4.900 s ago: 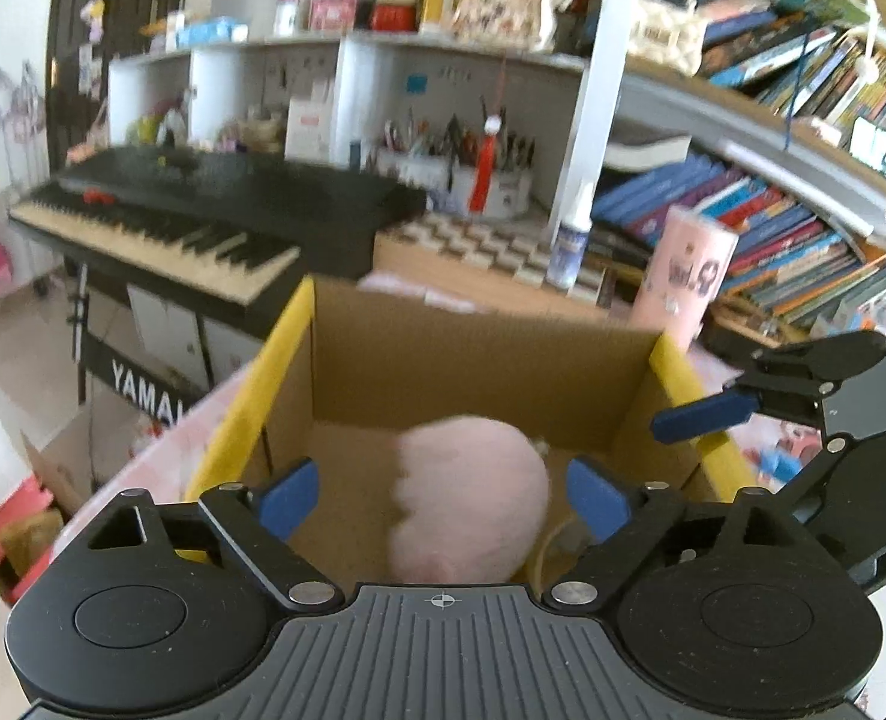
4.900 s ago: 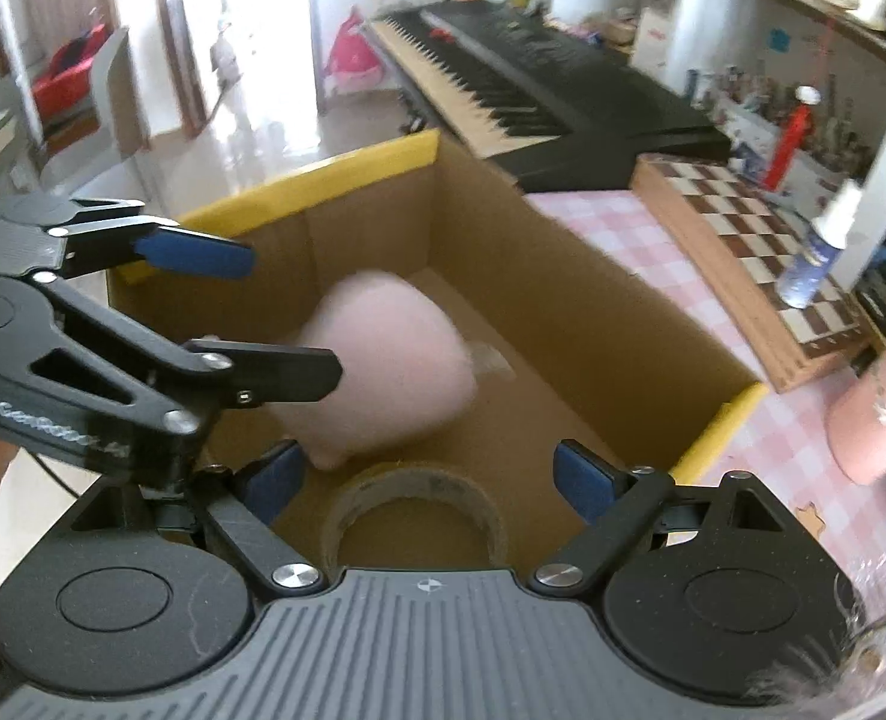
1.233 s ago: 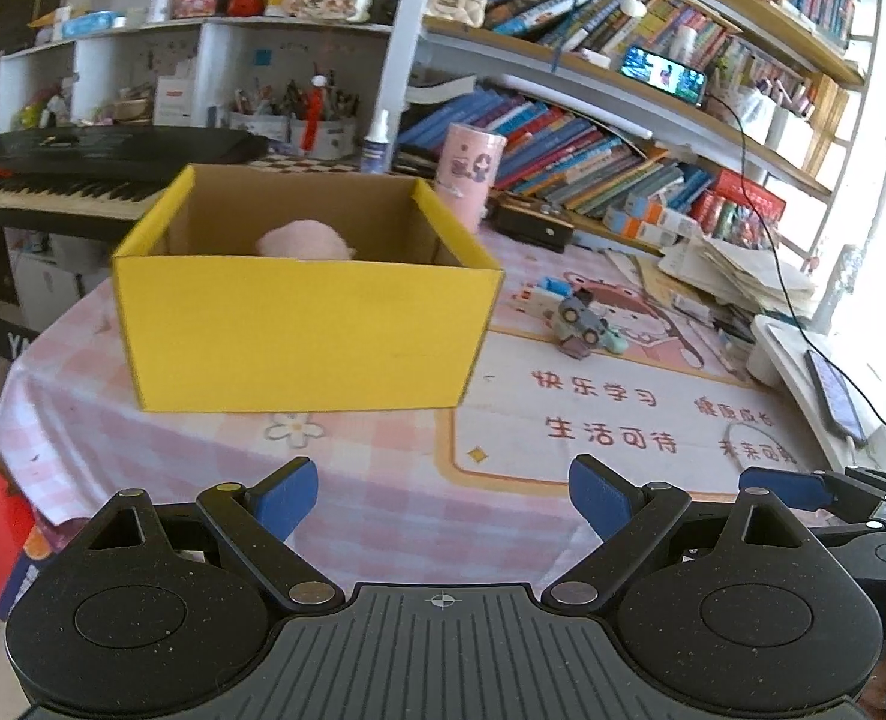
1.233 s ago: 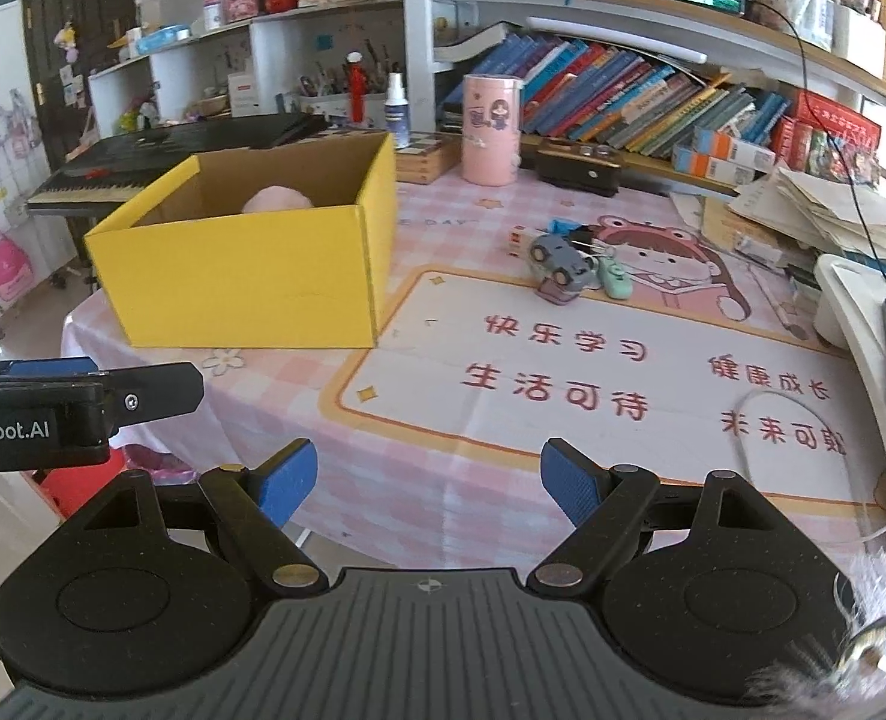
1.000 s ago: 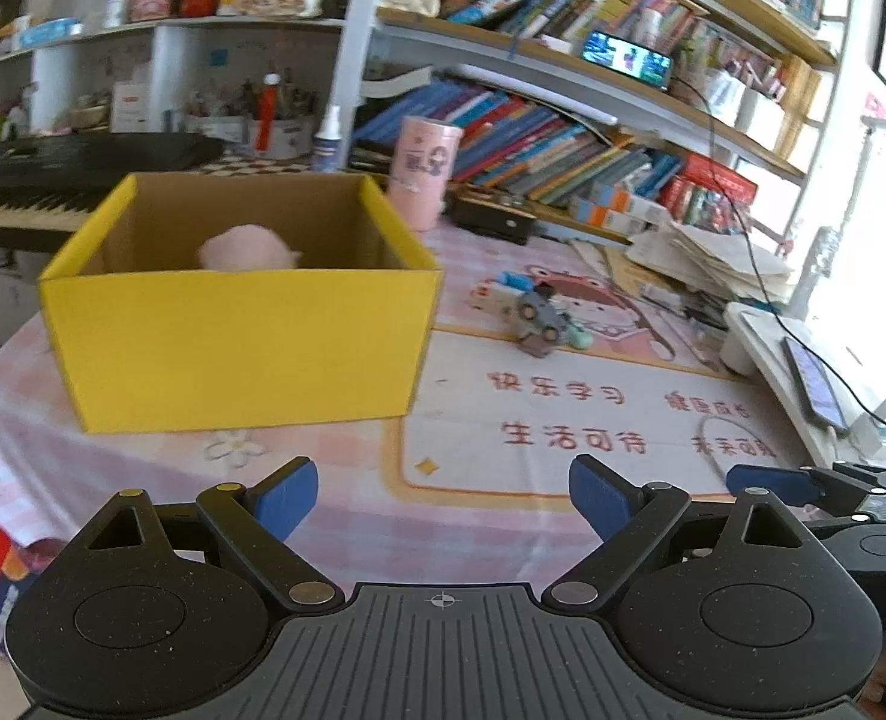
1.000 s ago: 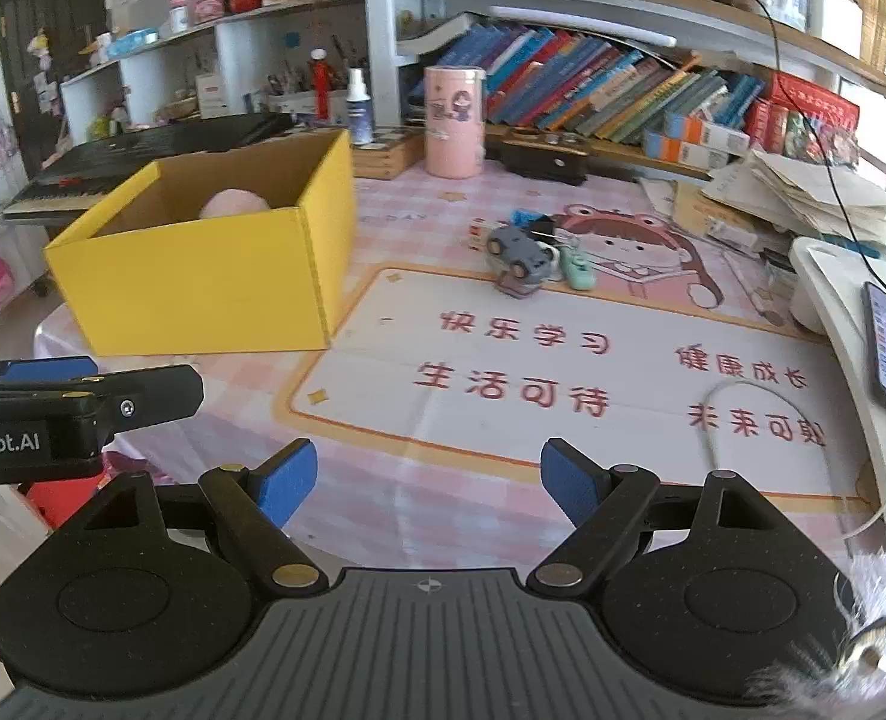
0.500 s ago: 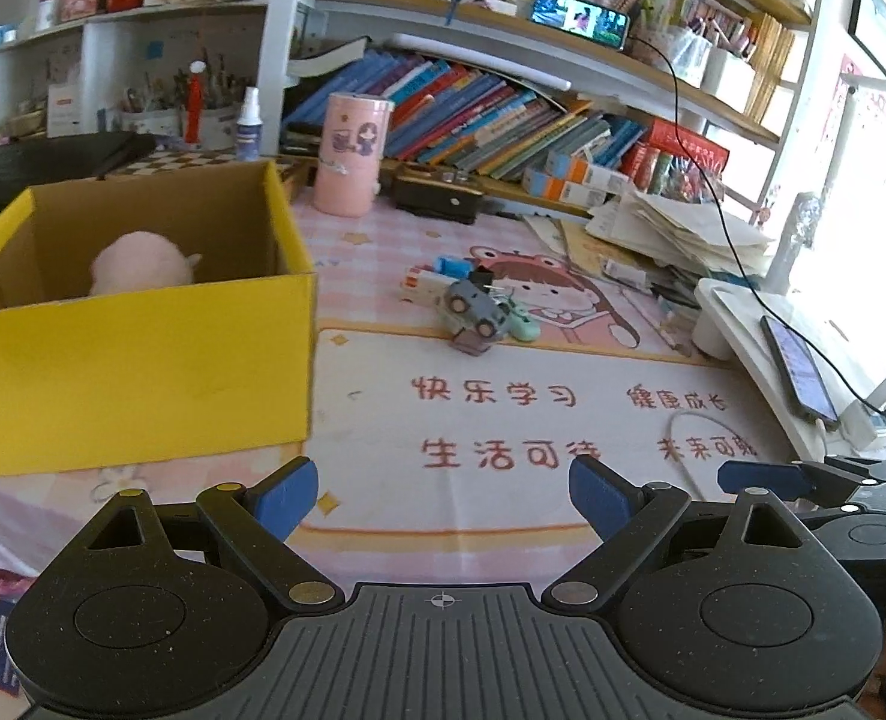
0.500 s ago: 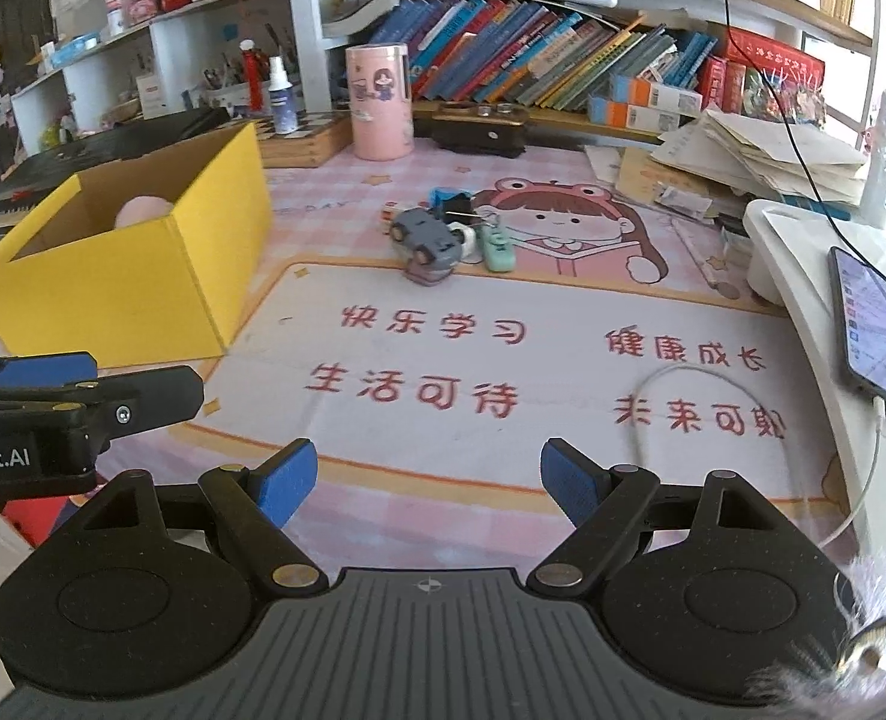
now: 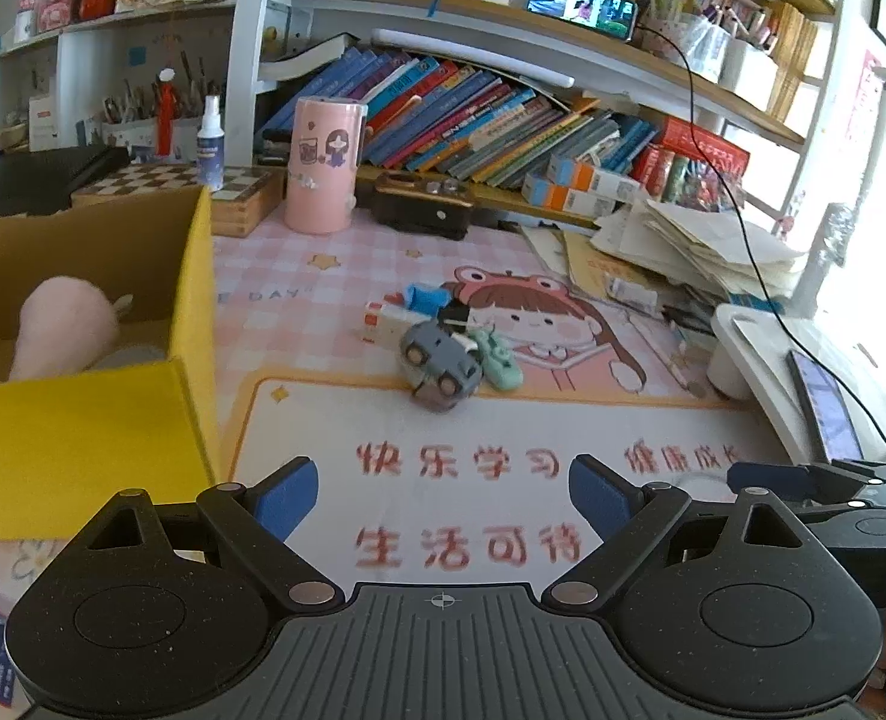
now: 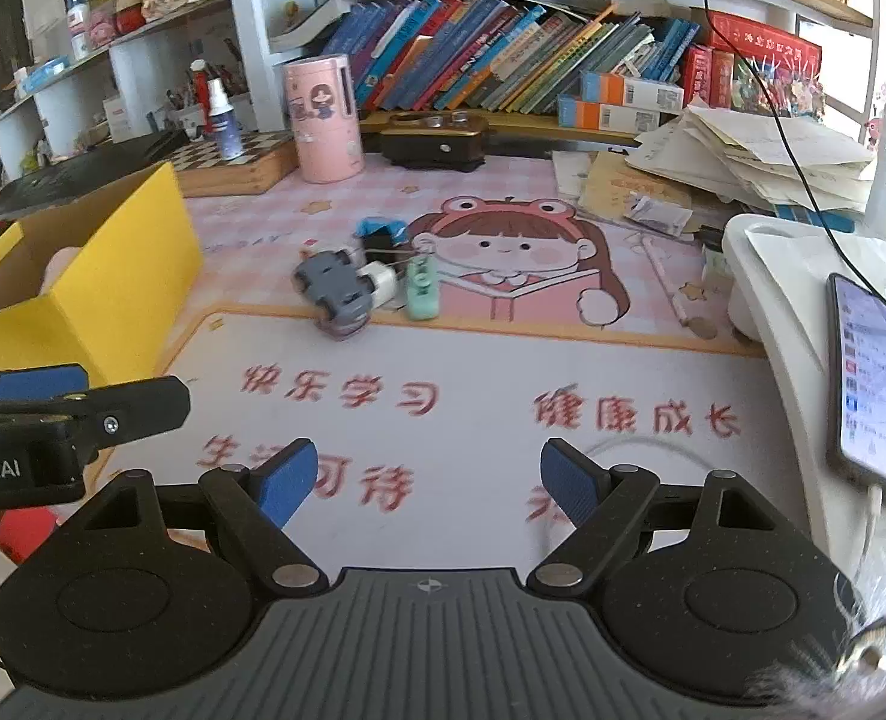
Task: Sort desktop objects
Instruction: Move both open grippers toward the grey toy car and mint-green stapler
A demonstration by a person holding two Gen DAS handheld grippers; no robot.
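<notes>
The left gripper [image 9: 443, 495] hangs with its blue-padded jaws spread wide and nothing between them, low over the near edge of the pink cartoon desk mat [image 9: 502, 516]. The right gripper [image 10: 428, 480] is likewise released and empty, level with its partner and just to that one's right; each shows at the edge of the other's view. Both point across the mat toward the small heap of loose items, which suggests they are held back and open to line up a fresh pick.

That heap lies in the middle of the mat, well apart from either gripper: a grey toy car [image 9: 440, 365] tipped on its side, a mint-green clip-like piece [image 9: 498, 360] touching it on the right, and a small white block [image 10: 378, 283] and a blue-and-black piece [image 9: 428, 300] just behind. These appear to be what remains to sort.

To the left stands the open yellow cardboard box [image 9: 83, 438], with a pink plush toy [image 9: 62, 327] already lying inside, so it seems to serve as the collecting bin. Its nearness to the heap keeps each carry short.

Further back a pink cylindrical holder [image 9: 323, 165] stands upright before slanted books [image 9: 472, 120], and a lit smartphone [image 10: 874, 384] lies charging at the right.
</notes>
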